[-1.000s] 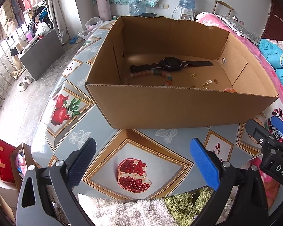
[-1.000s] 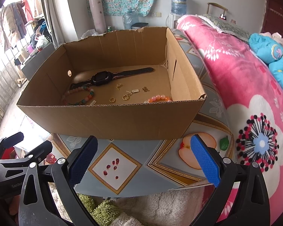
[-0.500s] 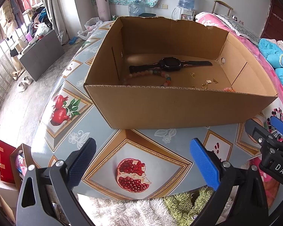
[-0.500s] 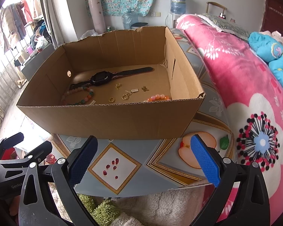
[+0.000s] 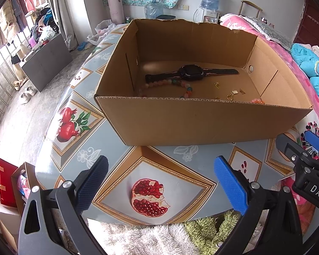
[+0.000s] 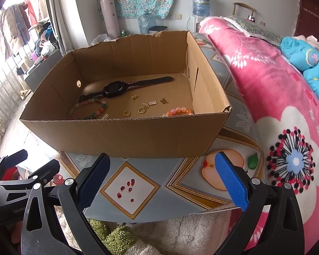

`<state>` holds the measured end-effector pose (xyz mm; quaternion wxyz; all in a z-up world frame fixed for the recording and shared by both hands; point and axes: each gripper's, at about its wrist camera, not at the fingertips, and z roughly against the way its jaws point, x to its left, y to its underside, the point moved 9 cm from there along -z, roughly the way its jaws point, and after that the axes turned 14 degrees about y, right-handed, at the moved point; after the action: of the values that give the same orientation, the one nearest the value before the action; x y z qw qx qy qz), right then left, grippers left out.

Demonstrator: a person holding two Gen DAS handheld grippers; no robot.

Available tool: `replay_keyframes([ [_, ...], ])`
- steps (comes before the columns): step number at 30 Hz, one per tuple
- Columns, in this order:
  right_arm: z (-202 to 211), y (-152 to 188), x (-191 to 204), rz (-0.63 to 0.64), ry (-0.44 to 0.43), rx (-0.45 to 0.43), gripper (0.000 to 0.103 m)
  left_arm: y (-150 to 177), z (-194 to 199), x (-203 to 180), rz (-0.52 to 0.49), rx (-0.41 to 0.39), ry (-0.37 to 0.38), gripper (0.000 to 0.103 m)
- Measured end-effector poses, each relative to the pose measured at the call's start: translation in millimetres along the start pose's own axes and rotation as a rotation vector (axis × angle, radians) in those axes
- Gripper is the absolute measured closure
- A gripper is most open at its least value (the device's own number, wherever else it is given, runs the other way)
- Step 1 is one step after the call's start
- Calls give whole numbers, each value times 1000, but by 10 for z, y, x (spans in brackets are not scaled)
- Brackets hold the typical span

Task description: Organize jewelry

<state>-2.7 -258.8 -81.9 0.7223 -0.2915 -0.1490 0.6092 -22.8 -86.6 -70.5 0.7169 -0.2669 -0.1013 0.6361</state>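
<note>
- The box (image 6: 121,136) is plain brown cardboard.
- The watch (image 6: 114,88) is black, with a thin pink line along its strap.
- One bead bracelet (image 6: 89,110) mixes pale pink, green and orange beads; the other bracelet (image 6: 179,111) is orange and pink.
- The small pieces (image 6: 144,107) are gold.
- The tablecloth (image 5: 74,148) is grey-blue, with gold-framed pictures of red pomegranates.
- The blanket (image 6: 276,106) is pink with white flowers.
- The finger pads (image 6: 231,182) of both grippers are blue, and their frames are black.
</note>
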Motion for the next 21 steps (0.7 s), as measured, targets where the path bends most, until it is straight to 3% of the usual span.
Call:
replay_keyframes([
  [21, 9, -11, 16, -1, 0, 1, 8, -6, 6, -5, 0, 0, 2, 5],
])
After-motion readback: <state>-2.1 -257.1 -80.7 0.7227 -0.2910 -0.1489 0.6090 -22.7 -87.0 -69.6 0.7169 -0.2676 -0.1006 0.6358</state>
